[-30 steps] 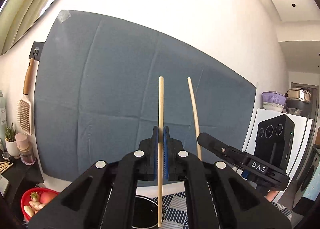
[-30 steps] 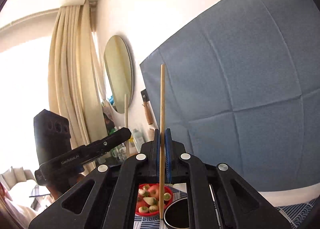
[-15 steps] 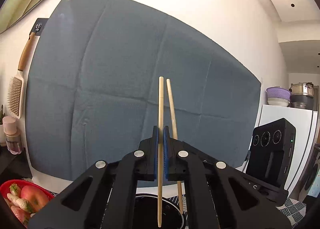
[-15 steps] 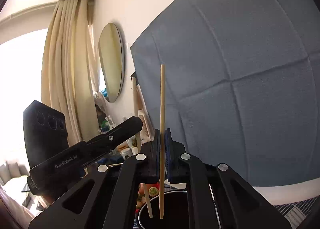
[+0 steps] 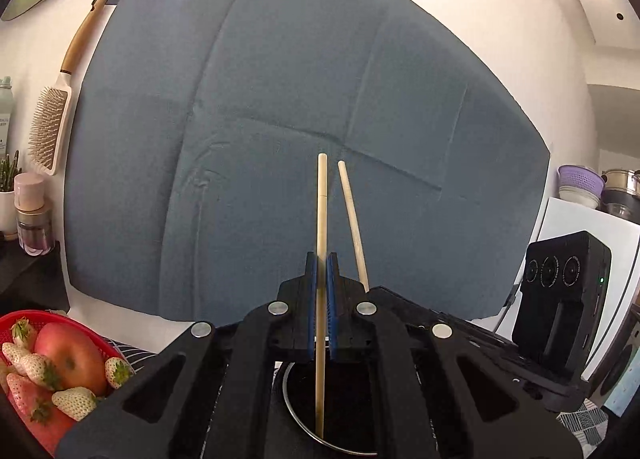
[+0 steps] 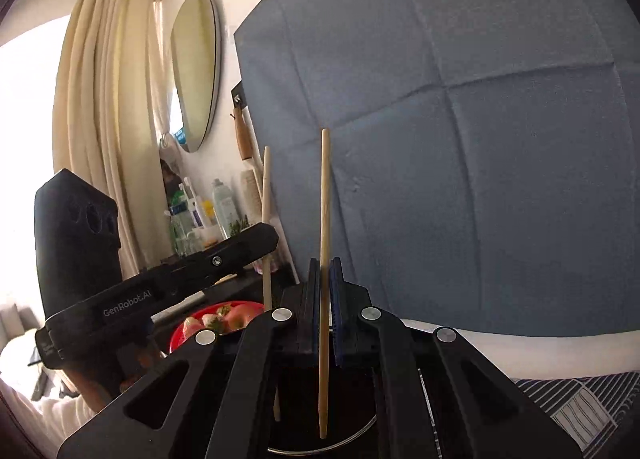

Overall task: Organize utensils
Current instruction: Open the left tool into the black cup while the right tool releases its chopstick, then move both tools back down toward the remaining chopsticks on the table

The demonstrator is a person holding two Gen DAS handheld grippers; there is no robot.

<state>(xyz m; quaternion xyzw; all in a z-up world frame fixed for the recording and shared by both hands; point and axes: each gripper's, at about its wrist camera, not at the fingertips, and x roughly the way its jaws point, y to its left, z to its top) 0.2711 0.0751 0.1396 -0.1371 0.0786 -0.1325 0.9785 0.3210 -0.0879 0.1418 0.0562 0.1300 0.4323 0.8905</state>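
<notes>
Left gripper (image 5: 322, 291) clamped on an upright wooden chopstick (image 5: 322, 219); its lower tip now reaches inside the rim of a dark round holder (image 5: 292, 399) directly below; a second chopstick (image 5: 352, 219), held by the right gripper, leans close beside it. Right gripper (image 6: 325, 299) likewise shut on its own chopstick (image 6: 325, 199), tip dipping into the same holder (image 6: 360, 435); the left gripper's chopstick (image 6: 266, 219) stands just to its left. Change over the preceding second: both hands have sunk and drawn together; a second ago the sticks stood well apart and the holder was barely in view beneath them, whereas now both tips sit within its mouth. Significance: the carrying stage appears finished; release into the holder is probably the step in hand, though neither stick has yet been let go. Beside the holder, a red basket of fruit (image 5: 24, 319) on a striped cloth (image 6: 580, 403).
</notes>
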